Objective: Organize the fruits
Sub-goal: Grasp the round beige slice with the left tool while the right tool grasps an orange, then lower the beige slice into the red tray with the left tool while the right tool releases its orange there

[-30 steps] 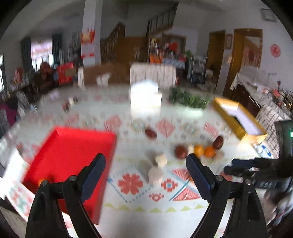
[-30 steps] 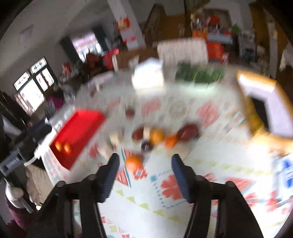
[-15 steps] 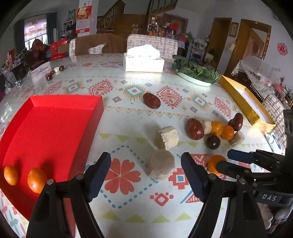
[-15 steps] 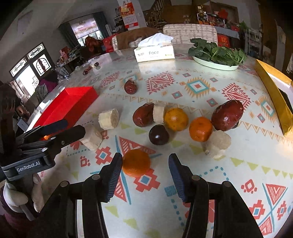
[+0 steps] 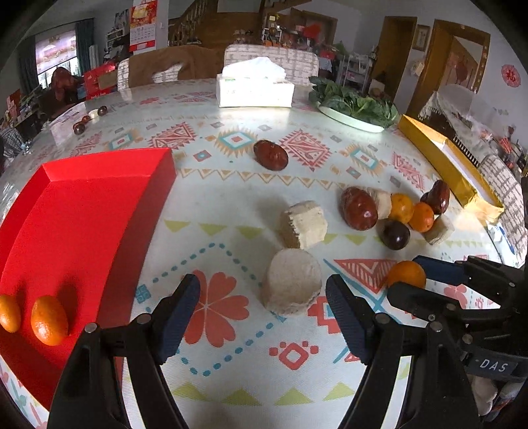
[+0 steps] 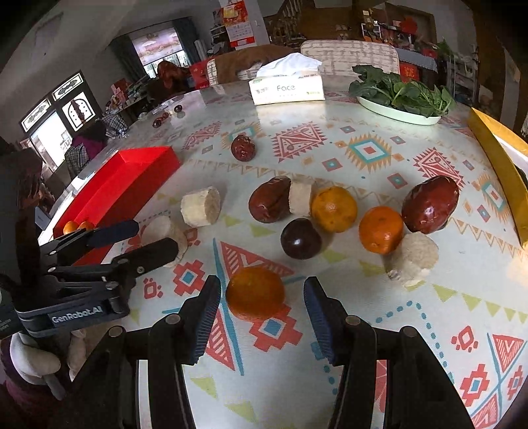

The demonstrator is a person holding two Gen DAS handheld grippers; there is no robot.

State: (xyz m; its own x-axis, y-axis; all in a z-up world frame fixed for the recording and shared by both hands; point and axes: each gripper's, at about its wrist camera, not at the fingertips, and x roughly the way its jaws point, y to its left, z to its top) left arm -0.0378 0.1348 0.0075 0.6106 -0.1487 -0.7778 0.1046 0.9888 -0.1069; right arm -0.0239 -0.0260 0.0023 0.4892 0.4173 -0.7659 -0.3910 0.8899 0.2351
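A: Left gripper (image 5: 262,312): jaws closing, pale chunk (image 5: 292,280) between them, pads not touching. Right gripper (image 6: 262,312): jaws apart around an orange (image 6: 254,293), gaps either side.

B: Beyond, on the worktop (image 6: 369,184): dates, oranges, a plum (image 6: 300,238). Red tray (image 5: 76,224) left, two oranges inside.

A large tabletop (image 5: 231,198) with a patterned cloth of red, teal and yellow shapes fills the foreground, glossy with daylight. Behind it stand upholstered chairs (image 5: 270,59), a wooden staircase (image 5: 211,19) and brown doorways (image 5: 462,59) in pale walls. A curtained window (image 6: 158,49) glows at far left.
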